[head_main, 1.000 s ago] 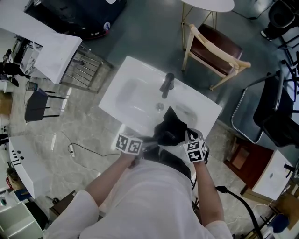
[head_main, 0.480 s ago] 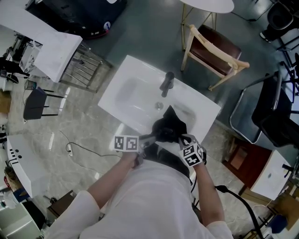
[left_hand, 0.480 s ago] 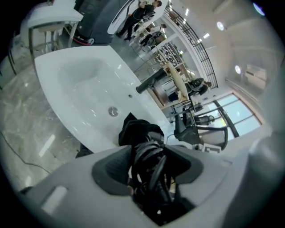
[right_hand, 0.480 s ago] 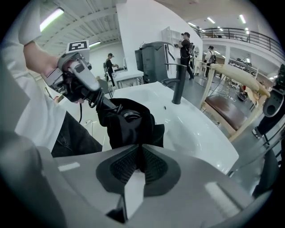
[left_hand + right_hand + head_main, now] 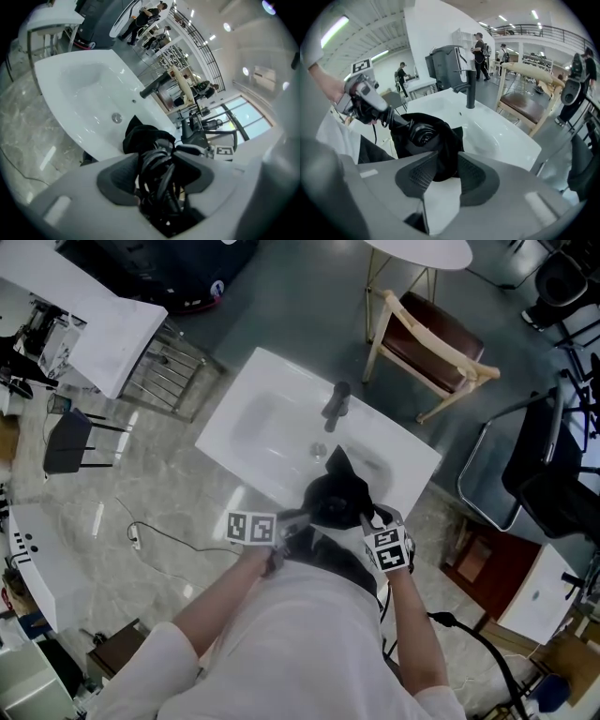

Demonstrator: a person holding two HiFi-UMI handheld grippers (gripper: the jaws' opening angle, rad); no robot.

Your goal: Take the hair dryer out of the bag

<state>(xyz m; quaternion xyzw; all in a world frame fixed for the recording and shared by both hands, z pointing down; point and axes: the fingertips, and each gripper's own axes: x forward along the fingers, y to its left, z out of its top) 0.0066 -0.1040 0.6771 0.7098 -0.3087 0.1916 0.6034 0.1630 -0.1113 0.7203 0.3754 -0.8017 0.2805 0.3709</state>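
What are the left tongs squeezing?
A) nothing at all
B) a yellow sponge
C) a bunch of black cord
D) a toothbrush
C: in the left gripper view, the left tongs are pressed on a bunch of black cord that fills the gap between them.
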